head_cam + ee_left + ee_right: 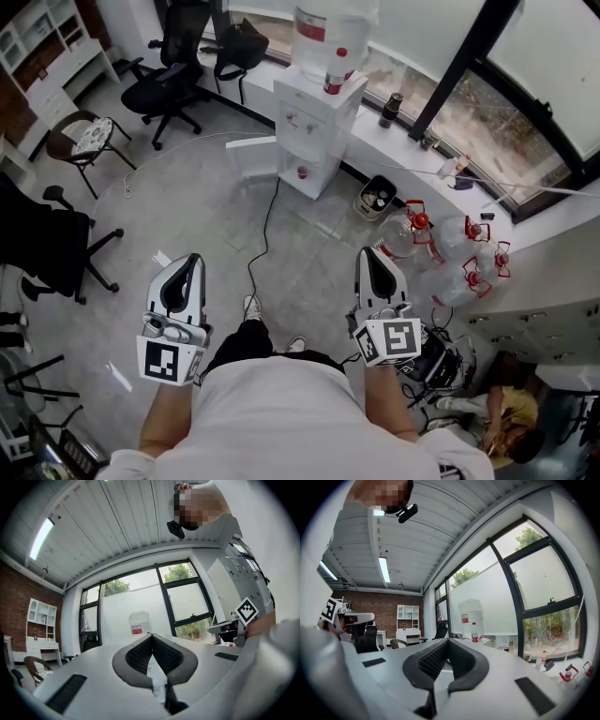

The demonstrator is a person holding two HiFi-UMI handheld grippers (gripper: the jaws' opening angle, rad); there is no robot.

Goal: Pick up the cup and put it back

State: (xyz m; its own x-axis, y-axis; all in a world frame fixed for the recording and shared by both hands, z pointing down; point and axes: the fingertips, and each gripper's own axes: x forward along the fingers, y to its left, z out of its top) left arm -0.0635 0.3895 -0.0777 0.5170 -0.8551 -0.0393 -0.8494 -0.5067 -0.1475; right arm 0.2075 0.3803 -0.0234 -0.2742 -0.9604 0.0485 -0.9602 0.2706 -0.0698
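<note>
No cup shows clearly in any view. In the head view my left gripper (190, 261) and right gripper (368, 255) are held level at waist height, side by side, pointing towards a white water dispenser (314, 127) with a large bottle (330, 36) on top. Both are shut with nothing between the jaws. The left gripper (151, 636) has its tips touching, and the dispenser bottle (139, 623) stands straight beyond them. The right gripper (447, 641) is also closed tip to tip, with the bottle (471, 616) ahead. A small dark container (390, 109) stands on the window ledge.
Black office chairs (173, 70) stand at the back left, and a round stool (89, 139) is nearer. Several water jugs with red caps (441, 253) lie on the floor at the right by a small bin (378, 198). A cable (265, 234) crosses the floor. A seated person (511, 422) is at lower right.
</note>
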